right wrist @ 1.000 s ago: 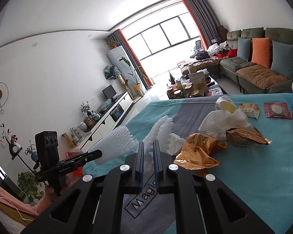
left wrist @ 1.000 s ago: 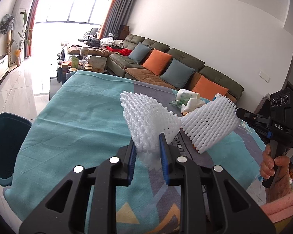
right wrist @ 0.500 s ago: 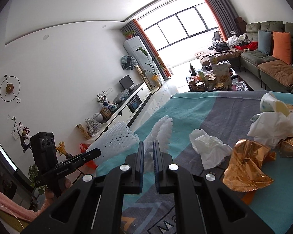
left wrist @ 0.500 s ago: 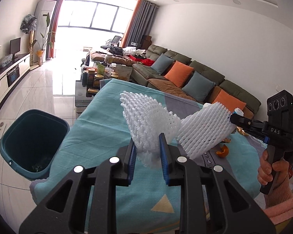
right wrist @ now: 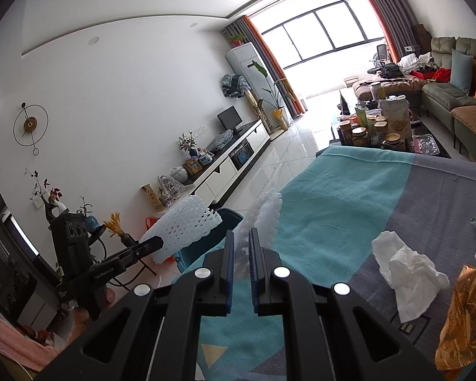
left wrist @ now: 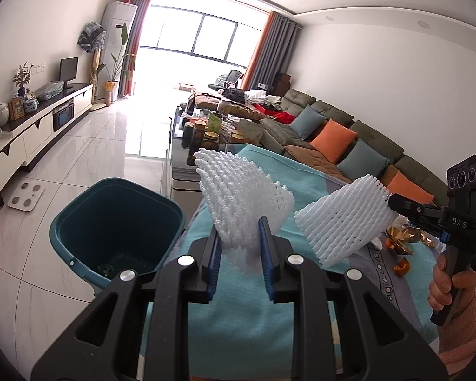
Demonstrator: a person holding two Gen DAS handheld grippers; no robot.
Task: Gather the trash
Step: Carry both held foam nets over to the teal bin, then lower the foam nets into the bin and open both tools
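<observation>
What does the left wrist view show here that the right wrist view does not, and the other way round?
Only the left wrist view shows the inside of the teal trash bin standing on the floor beside the table, and the orange peel on the cloth. Only the right wrist view shows the crumpled white tissue and the gold foil wrapper. Both show the left tongs shut on a white foam fruit net, the right tongs shut on a second foam net, and the teal and grey tablecloth.
</observation>
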